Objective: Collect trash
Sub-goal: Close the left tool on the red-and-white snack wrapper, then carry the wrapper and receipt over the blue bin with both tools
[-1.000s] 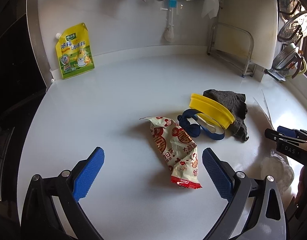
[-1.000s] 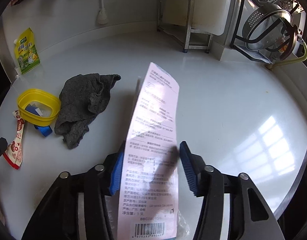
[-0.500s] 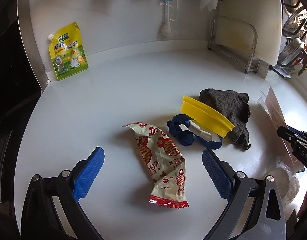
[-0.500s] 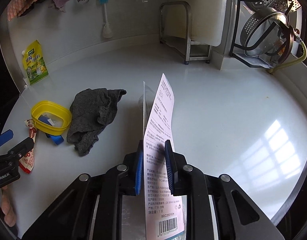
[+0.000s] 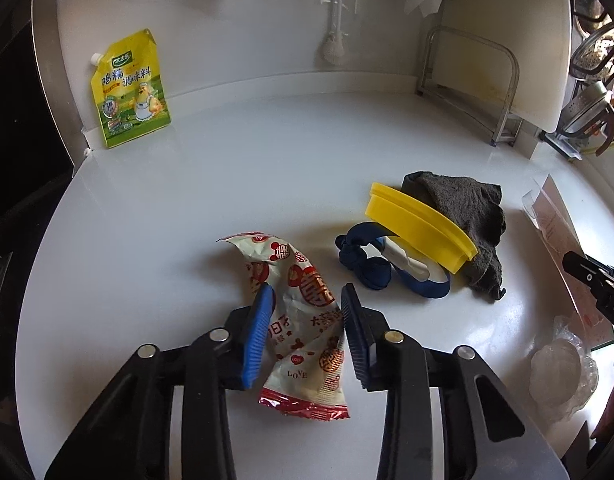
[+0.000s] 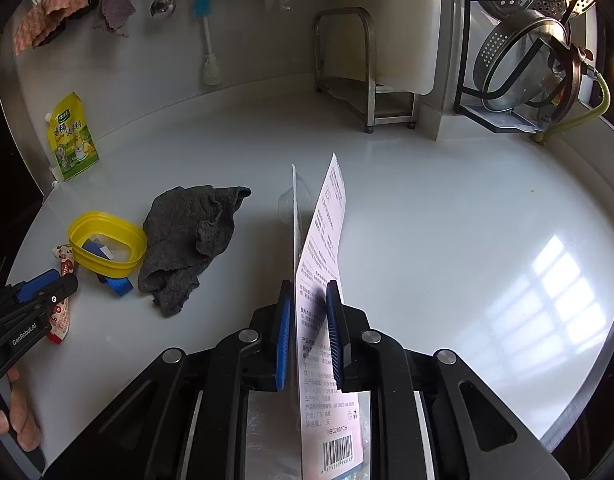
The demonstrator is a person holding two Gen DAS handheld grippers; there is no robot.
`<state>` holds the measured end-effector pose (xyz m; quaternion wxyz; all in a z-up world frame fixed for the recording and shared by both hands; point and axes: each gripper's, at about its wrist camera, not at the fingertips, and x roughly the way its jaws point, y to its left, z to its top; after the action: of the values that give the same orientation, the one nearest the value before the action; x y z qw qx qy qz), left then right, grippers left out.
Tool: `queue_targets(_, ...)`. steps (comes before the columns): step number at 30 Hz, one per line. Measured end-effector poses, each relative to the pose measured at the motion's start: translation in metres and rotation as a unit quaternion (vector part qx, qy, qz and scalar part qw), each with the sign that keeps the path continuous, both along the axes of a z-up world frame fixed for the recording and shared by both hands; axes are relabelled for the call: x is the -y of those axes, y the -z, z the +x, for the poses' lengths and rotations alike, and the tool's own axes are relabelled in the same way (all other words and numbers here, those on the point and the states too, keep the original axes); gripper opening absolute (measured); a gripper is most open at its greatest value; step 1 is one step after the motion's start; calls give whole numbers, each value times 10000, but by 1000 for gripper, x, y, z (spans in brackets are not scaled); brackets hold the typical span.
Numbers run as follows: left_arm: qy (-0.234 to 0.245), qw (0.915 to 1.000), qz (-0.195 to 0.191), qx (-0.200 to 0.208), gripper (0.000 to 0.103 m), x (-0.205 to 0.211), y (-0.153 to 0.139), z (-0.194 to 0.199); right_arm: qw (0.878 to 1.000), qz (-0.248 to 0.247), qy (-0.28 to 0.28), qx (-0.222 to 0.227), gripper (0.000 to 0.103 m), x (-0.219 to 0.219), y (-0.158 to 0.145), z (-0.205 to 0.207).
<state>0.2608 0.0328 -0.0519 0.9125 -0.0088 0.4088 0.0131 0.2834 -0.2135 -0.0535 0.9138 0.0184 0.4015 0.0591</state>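
In the left wrist view, low in the frame, the left gripper [image 5: 305,328] has its jaws drawn in on the wrapper [image 5: 303,320], which lies on the counter [image 5: 227,184] at lower centre. The blue pads seem to touch the wrapper's two edges, and the foil looks a little bunched between them. The jaws have just been closing, with the wrapper between them. In the earlier frame they stood wide, one at each side of the frame, and the wrapper lay flat between them.

In the right wrist view the right gripper [image 6: 310,330] is pressed together on the card [image 6: 323,280], a printed blister-pack backing that stands on edge at lower centre. Earlier these jaws were half apart around the card, which faced the camera more flatly; they have just been closing.

So the step in hand is, I think, the pick-up of two pieces of trash, one in each gripper. The next move calls for a firm pinch on the thin wrapper before lifting, because foil may slip.

Farther, right of centre in the left view, lie the band [image 5: 387,272], the yellow tub [image 5: 419,224] and the cloth [image 5: 463,216]. At upper left the pouch [image 5: 127,88] leans on the wall.
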Motion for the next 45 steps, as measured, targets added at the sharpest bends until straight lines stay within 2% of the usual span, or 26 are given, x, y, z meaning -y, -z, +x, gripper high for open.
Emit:
queue_targets(2,32,10000,-31,18,16,0,-1,-1,10000,5,2,8,16,1,0,0)
queue_targets(6,87,9996,99,230,10,3,-9,-11,10000,19,32,26,16,3,0,-4)
queue_targets(10,250,9983,203,477,9,9,-21,-25,9999,46,104,85,14,8,-2,-10)
queue_targets(16,382,9980,77,490,9,8,-25,-31,9993,227,207,210,11,18,-6,-18)
queue_targets(22,463,9971,101,601,9,8,-30,-42,9976,253,309,557,11,22,-24,-30)
queue_targets(29,532,9965,-52,650,9,7,-39,-56,9955,264,393,816,11,27,-46,-52)
queue_targets(37,728,9937,-222,821,9,12,-59,-92,9936,313,372,1017,11,23,-66,-110)
queue_targets(45,816,9919,-285,934,9,6,-68,-142,9919,497,217,1147,11,5,-77,-192)
